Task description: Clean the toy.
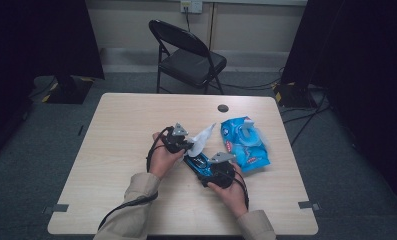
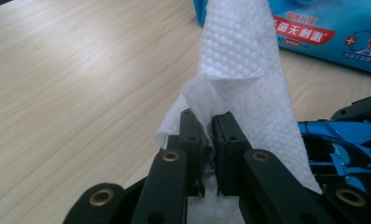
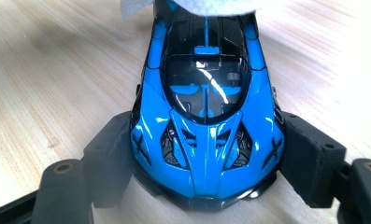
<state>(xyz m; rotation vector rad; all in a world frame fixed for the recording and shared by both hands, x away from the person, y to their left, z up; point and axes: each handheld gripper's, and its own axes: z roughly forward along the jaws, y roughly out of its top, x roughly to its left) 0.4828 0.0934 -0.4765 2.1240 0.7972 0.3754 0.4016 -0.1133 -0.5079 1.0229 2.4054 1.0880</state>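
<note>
We have the toy car point(image 3: 206, 112) on the tabletop point(image 1: 126, 150), right gripper point(image 1: 221, 167) clamped across its sides at one end, long axis running straight out from that gripper toward the left one. Left gripper point(image 2: 206, 128) is pinched tight on the wet wipe point(image 2: 241, 60), which already drapes onto the car's far end. So the left hand is nearer; we judge the wipe stroke runs along the axis toward the right gripper. Wipes pack point(image 1: 246, 142) sits just beside.
</note>
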